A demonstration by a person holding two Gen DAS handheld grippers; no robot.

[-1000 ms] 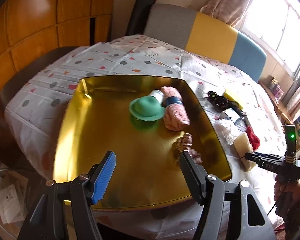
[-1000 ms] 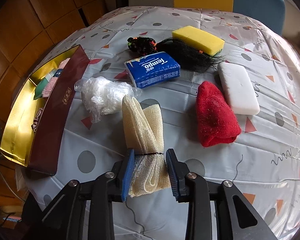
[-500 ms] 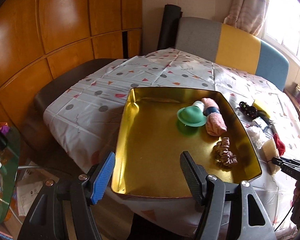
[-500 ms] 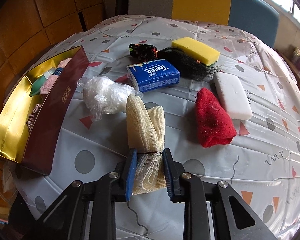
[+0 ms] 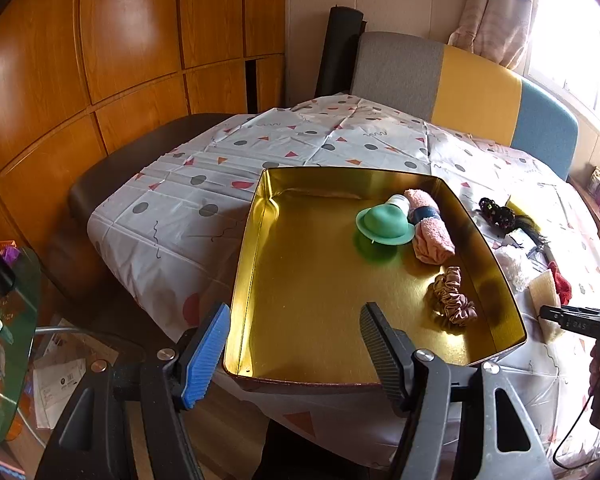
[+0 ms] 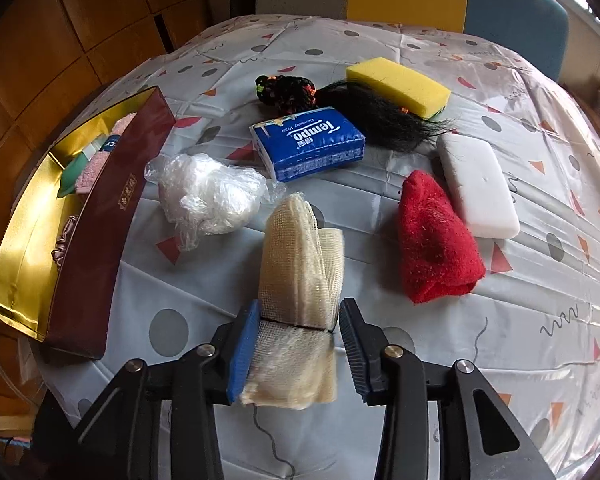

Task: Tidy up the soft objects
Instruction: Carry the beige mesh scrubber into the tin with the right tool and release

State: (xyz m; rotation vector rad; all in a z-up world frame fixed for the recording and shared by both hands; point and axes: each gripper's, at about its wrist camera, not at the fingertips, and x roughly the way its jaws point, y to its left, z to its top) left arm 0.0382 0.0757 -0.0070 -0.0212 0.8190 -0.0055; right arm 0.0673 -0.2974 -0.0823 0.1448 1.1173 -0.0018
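Since the earlier frame, right gripper [image 6: 298, 354] jaws have just been opening around one cream mesh cloth [image 6: 300, 264]; left gripper [image 5: 296, 350] gapes empty. Gold tin [image 5: 256, 240] holds three items on patterned tablecloth [image 6: 500, 340].

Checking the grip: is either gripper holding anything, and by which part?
Nothing is firmly held. The right gripper has just been opening its jaws around the banded near end of the cream mesh cloth; the left gripper is open and empty.

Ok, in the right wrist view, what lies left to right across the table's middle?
Gold tin → crumpled plastic bag → cream mesh cloth → red cloth → white sponge.
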